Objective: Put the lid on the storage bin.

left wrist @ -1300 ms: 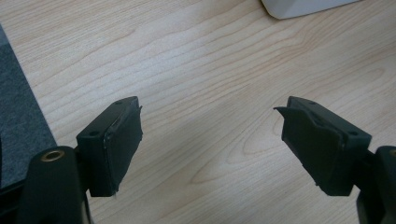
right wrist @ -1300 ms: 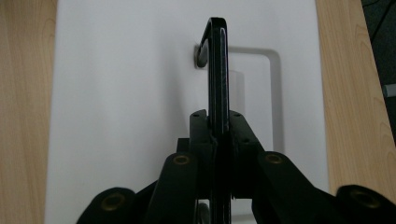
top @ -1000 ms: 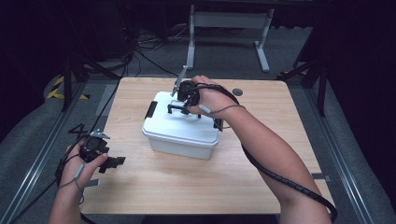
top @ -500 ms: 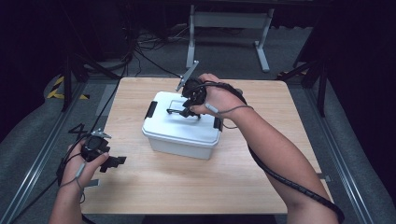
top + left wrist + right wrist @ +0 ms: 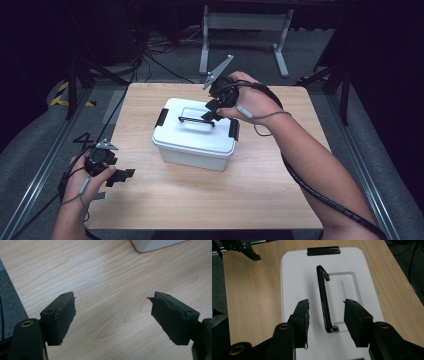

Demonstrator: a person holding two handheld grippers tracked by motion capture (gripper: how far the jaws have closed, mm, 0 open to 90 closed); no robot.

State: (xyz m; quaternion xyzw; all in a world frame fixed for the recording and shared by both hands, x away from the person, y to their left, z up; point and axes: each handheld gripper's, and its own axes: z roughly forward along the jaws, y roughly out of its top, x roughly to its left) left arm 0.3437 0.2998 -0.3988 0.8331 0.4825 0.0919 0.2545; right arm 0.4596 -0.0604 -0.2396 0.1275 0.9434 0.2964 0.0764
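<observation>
Our right gripper [image 5: 325, 315] hangs over the white lidded box [image 5: 192, 135], jaws spread partway with nothing between them but air, and the black carry handle [image 5: 324, 300] stands up right in that gap. That's the relation that counts: in the right gripper view the handle's long axis runs straight away from us, in line with the jaws, so a close across it looks like the natural next move, we'd judge. The box sits mid-table on the wooden table [image 5: 260, 200], just below this gripper.

Our left gripper [image 5: 112, 175] is well apart at the near left edge, jaws wide and empty over bare wood. The right is clearly the nearer one.

The count: one box, one handle, two black side latches [image 5: 161, 117], two grippers.
</observation>
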